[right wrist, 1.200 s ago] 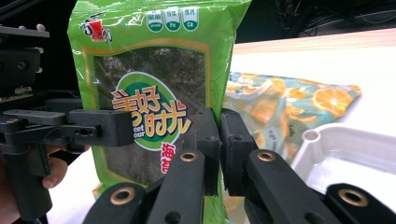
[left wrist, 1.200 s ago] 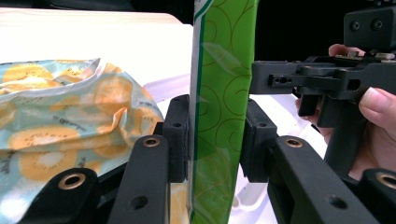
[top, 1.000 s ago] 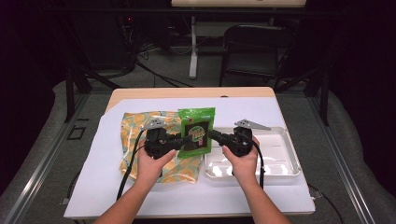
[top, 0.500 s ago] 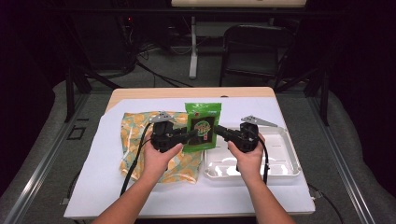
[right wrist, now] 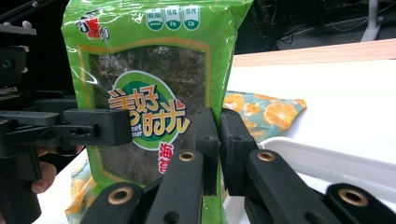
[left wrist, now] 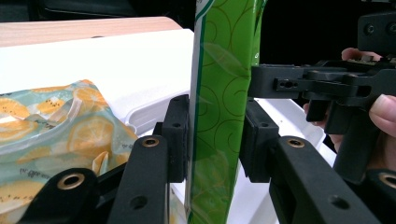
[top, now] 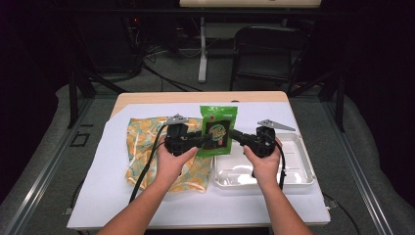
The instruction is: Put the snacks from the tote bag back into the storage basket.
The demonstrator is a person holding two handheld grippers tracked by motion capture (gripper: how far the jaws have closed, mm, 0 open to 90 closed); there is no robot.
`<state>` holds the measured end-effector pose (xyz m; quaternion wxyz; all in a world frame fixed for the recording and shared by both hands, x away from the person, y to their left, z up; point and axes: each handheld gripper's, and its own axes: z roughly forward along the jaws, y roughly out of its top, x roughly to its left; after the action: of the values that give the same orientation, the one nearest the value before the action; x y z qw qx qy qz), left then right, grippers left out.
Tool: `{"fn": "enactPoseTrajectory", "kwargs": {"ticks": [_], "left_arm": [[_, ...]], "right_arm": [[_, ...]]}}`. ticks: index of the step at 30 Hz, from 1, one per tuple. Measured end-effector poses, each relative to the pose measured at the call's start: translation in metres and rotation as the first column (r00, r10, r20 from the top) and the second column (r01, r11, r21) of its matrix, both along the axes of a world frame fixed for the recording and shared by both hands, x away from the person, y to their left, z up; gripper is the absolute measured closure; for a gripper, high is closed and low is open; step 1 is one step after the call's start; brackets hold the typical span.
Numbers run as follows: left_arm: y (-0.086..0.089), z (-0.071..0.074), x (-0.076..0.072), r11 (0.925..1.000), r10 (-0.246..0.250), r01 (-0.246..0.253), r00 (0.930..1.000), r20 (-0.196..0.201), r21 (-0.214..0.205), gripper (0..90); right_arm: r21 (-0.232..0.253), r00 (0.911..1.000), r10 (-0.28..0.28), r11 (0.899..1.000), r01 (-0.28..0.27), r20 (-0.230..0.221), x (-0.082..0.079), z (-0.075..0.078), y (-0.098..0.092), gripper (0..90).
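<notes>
Fingers [right wrist: 205, 140] pinching upright green packet [right wrist: 154, 84]

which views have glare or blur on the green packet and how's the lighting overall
High view: room behind is dark, white table cover evenly lit, green packet small and soft. Left gripper view: packet edge-on, glossy streaks on its film, near jaws slightly soft. Right gripper view: packet front sharp, bright glare along its top and left edge.

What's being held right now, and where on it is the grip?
The green snack pouch, upright. The right claw pinches its side edge; the left claw straddles the opposite edge, its pads apparently not pressing.
</notes>
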<state>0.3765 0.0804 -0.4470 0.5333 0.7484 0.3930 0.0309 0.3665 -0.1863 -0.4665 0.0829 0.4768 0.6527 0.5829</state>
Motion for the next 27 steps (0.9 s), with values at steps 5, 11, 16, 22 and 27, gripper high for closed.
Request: {"fn": "enactPoseTrajectory", "kwargs": {"ticks": [5, 11, 16, 22, 27], "left_arm": [[-0.005, -0.001, 0.004, 1.0000, 0.002, -0.002, 1.0000, -0.003, -0.003, 66.5], [-0.012, -0.005, 0.009, 1.0000, -0.005, 0.005, 0.9999, -0.010, -0.005, 66.1], [-0.021, -0.008, 0.013, 1.0000, -0.005, 0.005, 0.9999, -0.011, -0.005, 65.6], [-0.030, -0.011, 0.016, 0.9999, -0.010, 0.010, 0.9999, -0.011, 0.000, 64.8], [-0.039, -0.014, 0.018, 0.9998, -0.016, 0.016, 0.9998, -0.010, 0.009, 63.4]], "right_arm": [[-0.003, 0.9999, -0.012, 1.000, 0.012, -0.002, 0.001, 0.000, -0.004, 86.7], [-0.008, 0.9995, -0.031, 0.999, 0.031, -0.001, 0.003, -0.002, -0.010, 86.8], [-0.017, 0.9988, -0.049, 0.999, 0.049, -0.006, 0.004, -0.004, -0.017, 86.9], [-0.023, 0.9975, -0.069, 0.997, 0.069, -0.010, 0.003, -0.006, -0.025, 87.3], [-0.038, 0.9958, -0.091, 0.995, 0.090, -0.012, 0.001, -0.006, -0.029, 87.8]]}}
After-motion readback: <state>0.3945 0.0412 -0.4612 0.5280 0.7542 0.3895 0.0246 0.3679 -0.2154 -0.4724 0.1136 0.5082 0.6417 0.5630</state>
